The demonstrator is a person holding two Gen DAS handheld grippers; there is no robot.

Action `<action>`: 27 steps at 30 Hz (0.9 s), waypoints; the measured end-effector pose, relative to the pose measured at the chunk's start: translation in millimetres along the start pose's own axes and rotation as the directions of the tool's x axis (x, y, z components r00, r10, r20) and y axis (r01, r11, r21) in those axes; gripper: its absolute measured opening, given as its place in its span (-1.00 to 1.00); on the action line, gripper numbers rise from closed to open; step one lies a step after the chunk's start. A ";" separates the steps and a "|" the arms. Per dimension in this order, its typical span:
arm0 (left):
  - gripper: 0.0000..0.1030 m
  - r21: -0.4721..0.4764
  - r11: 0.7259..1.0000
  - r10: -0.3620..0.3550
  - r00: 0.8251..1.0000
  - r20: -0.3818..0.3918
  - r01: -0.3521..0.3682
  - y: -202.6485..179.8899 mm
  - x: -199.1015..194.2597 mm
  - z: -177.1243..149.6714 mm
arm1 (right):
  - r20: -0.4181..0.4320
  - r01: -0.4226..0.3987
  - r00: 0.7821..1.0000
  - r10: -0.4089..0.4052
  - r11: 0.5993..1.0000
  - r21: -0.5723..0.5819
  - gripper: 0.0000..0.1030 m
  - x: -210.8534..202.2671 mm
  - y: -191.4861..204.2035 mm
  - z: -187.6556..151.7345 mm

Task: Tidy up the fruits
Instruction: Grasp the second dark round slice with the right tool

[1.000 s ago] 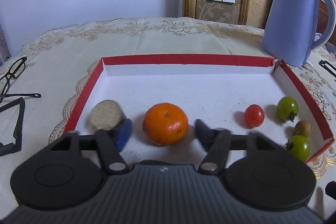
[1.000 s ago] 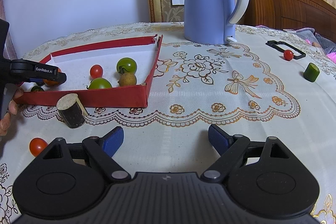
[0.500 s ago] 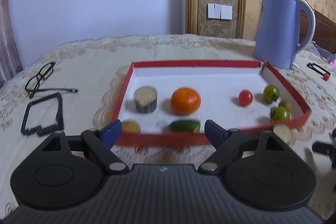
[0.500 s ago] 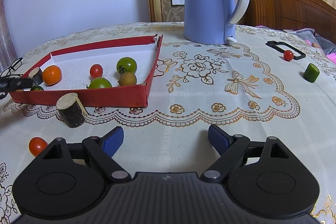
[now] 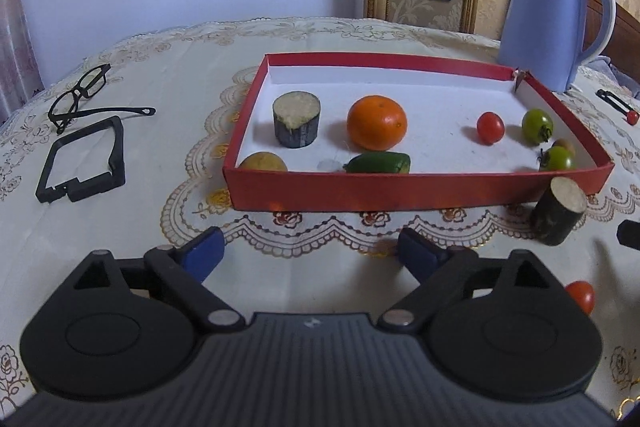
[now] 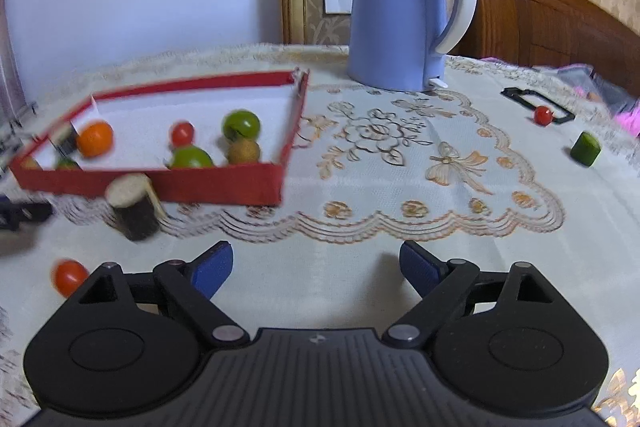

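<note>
we've got the red box [image 5: 416, 191] on the worktop [image 6: 400, 187] holding the orange [image 5: 377, 123], with a dark cut log chunk [image 5: 558, 211] just outside its front wall. left tool [image 5: 310, 253] and right tool [image 6: 316, 265] both spread wide, pinching nothing.

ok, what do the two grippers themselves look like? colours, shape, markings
Both look the same: the left gripper and right gripper have a matte black ribbed body with a small pale logo at its top centre, two round black discs, black linkage arms with silver pivot pins, and blue pads on the fingertips. No cables or sleeves show.
</note>
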State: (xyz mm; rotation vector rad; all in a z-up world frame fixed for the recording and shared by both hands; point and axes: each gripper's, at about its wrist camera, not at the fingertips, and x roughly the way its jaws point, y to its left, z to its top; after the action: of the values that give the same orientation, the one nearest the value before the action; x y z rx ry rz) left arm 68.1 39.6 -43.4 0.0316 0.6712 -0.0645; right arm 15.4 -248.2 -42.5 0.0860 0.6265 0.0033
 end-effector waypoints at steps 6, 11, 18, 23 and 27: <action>0.82 0.008 1.000 -0.007 1.000 0.011 0.007 1.5 -1.5 -1.8 | 0.036 -0.103 0.994 0.104 0.995 -0.007 0.76 -6.9 29.7 3.2; 1.00 0.002 1.000 -0.002 1.000 -0.004 0.002 0.6 0.4 -1.5 | 0.036 -0.135 0.990 0.137 0.989 -0.056 0.75 -3.8 60.3 11.2; 1.00 0.000 1.000 -0.004 1.000 -0.004 0.004 1.2 0.4 -1.7 | 0.031 -0.126 0.991 0.130 0.986 -0.106 0.41 8.2 91.4 14.7; 1.00 0.000 1.000 -0.005 1.000 -0.003 0.005 1.4 0.4 -1.7 | 0.010 -0.133 0.991 0.135 0.986 -0.103 0.08 18.6 96.4 13.4; 1.00 0.000 1.000 -0.005 1.000 -0.003 0.005 1.4 0.4 -1.9 | 0.004 -0.120 0.993 0.122 0.985 -0.121 -0.28 23.3 97.4 10.2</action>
State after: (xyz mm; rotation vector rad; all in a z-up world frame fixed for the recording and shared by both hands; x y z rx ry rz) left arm 67.3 41.0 -45.1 0.0303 0.6747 -0.0693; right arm 42.5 -151.3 -40.0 0.0075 0.6079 0.1579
